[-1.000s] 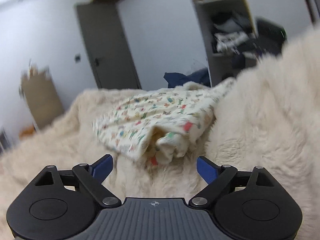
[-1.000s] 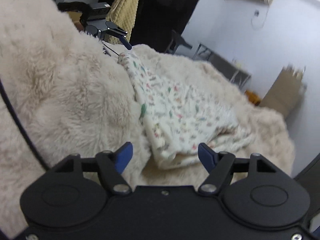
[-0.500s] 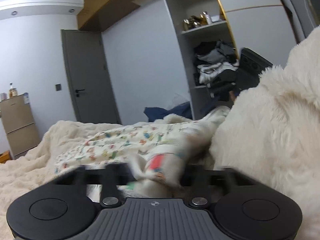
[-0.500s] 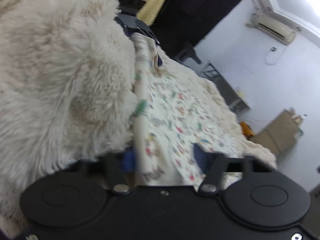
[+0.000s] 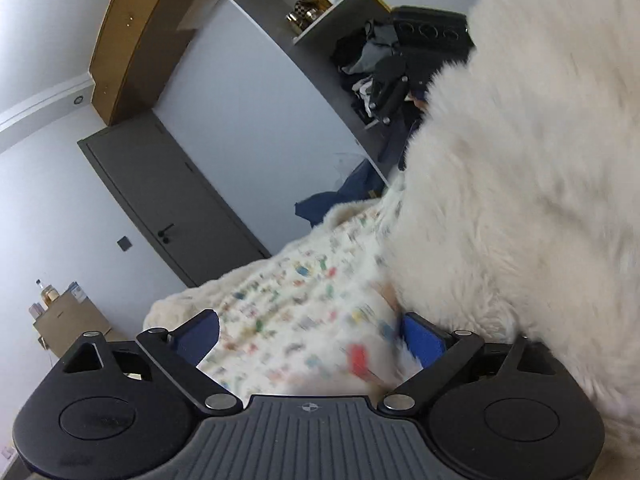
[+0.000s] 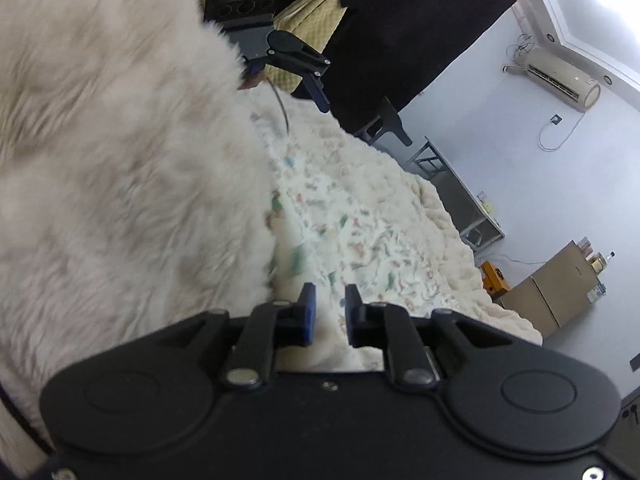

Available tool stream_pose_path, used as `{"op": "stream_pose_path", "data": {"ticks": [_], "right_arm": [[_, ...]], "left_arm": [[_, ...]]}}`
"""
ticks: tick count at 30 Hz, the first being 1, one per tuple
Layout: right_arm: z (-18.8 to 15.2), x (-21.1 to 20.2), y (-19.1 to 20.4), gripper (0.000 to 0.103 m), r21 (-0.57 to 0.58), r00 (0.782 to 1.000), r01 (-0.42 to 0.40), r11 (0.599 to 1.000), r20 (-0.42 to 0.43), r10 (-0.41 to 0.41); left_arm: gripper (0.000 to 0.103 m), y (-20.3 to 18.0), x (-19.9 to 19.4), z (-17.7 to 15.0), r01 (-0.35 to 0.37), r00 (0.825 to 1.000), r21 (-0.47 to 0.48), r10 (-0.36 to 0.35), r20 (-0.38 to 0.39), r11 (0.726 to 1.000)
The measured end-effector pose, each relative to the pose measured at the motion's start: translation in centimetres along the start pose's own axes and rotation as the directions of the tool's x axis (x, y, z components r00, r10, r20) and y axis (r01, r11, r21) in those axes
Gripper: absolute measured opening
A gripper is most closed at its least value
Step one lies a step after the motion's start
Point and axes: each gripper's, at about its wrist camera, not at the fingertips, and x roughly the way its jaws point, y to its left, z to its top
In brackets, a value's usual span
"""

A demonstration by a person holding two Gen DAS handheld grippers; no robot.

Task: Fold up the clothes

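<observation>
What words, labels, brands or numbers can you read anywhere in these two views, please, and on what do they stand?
None can be read.
Round emblem on the left gripper body: a mark, no letters.
Sticker on the black box: too small.
Labels on the brown cabinet: too small.
Patterned garment: blurred coloured shapes; any lettering is unreadable.

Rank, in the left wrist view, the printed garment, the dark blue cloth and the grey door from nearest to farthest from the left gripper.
1. Printed garment: between the opening fingers of the left gripper.
2. Dark blue cloth: behind the garment, beside the shelf.
3. Grey door: far wall, left of centre.
</observation>
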Motion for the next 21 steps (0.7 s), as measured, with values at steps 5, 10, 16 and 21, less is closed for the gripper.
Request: {"op": "stream_pose_path", "data": {"ticks": [5,10,16,21], "right_arm": [[-0.5,0.7,0.9,0.049,-0.042,0.998,-0.035,0.999,-0.063,0.032],[-1.9,0.6,1.1,0.055,-0.019,0.993,-0.045,0.999,-0.112,0.043],[-2.8,3.7,2.6,0.056,-0.107,0.995,0.019,0.994,-0.096,-0.029],[-2.8,5.8,2.6,0.037,-0.151,0.997,0.054,0.987,-0.043,-0.061]], "left_arm": [[0.087,-0.3,0.2,-0.5,0.024,1.000,-0.008,-0.024,-0.009,1.000],[0.089,0.6,-0.6,-2.6,0.070,0.995,-0.070,-0.075,-0.064,0.995],[0.075,0.8,2.5,-3.2,0.073,0.997,0.006,-0.074,0.019,0.997],[0.031,1.0,4.8,-2.7,0.095,0.995,0.049,-0.097,0.027,0.994]]}}
